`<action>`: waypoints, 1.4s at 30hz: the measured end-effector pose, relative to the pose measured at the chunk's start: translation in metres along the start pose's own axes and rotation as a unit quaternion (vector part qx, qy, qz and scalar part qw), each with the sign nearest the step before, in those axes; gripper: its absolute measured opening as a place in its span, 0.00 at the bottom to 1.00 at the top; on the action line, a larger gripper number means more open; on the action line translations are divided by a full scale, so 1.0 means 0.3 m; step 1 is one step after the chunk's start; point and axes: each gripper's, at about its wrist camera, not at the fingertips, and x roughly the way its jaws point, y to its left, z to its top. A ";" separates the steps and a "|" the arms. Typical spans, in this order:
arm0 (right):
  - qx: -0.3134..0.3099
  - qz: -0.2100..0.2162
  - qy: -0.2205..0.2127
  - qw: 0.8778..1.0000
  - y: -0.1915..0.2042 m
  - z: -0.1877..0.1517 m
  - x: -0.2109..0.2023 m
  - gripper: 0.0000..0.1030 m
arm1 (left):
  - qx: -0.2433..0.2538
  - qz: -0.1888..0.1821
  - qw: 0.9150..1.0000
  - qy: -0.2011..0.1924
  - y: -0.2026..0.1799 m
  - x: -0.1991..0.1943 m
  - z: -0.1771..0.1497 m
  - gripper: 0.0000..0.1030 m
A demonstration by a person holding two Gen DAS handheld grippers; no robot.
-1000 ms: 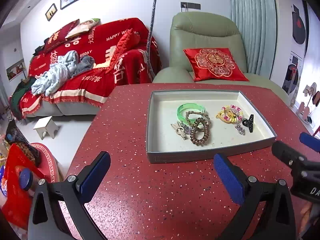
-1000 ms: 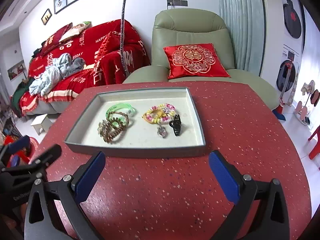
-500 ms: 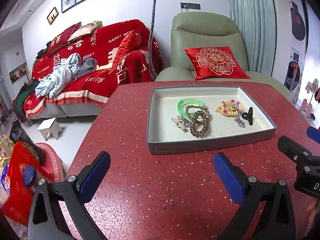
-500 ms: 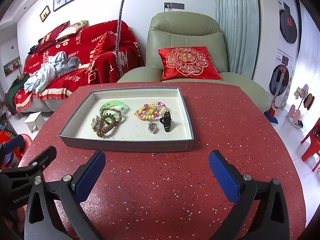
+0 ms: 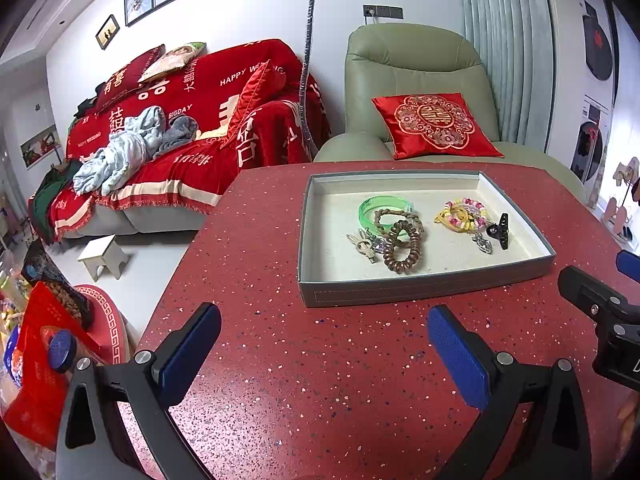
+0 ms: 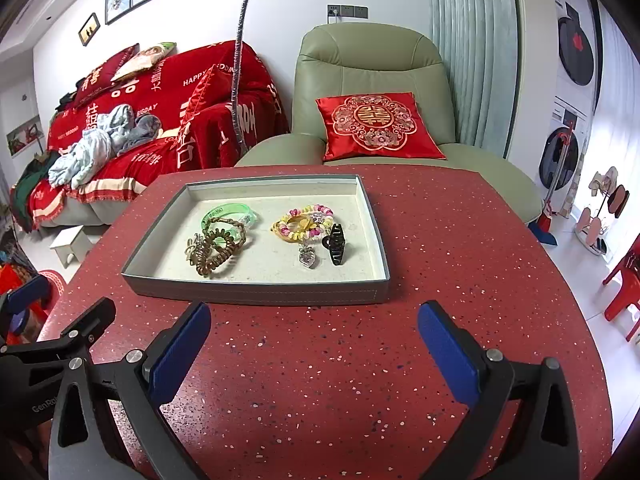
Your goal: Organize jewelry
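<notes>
A shallow grey tray (image 5: 424,290) (image 6: 256,291) sits on the red speckled table. Inside lie a green bangle (image 5: 368,205) (image 6: 224,211), a brown coil hair tie (image 5: 404,256) (image 6: 212,258), a beaded pink-and-yellow bracelet (image 5: 466,214) (image 6: 306,222), a black claw clip (image 5: 500,232) (image 6: 337,244), a heart pendant (image 6: 307,258) and a small silver clip (image 5: 364,246). My left gripper (image 5: 324,350) hangs open before the tray's near wall, empty. My right gripper (image 6: 314,344) is open too, nothing between its blue pads.
Behind the table stand a green armchair (image 6: 372,64) with a red cushion (image 6: 376,126) and a sofa under a red blanket (image 5: 192,120). A thin pole (image 5: 308,60) rises at the table's far edge. Red bags (image 5: 36,360) sit on the floor left.
Both grippers have drawn back from the tray and lifted a little, so the tray looks smaller and farther. Both stay open and empty; the jewelry has not moved.
</notes>
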 end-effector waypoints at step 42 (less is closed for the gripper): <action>0.000 0.000 0.001 1.000 0.006 0.010 -0.008 1.00 | -0.001 -0.004 1.000 0.002 -0.008 -0.009 -0.003 1.00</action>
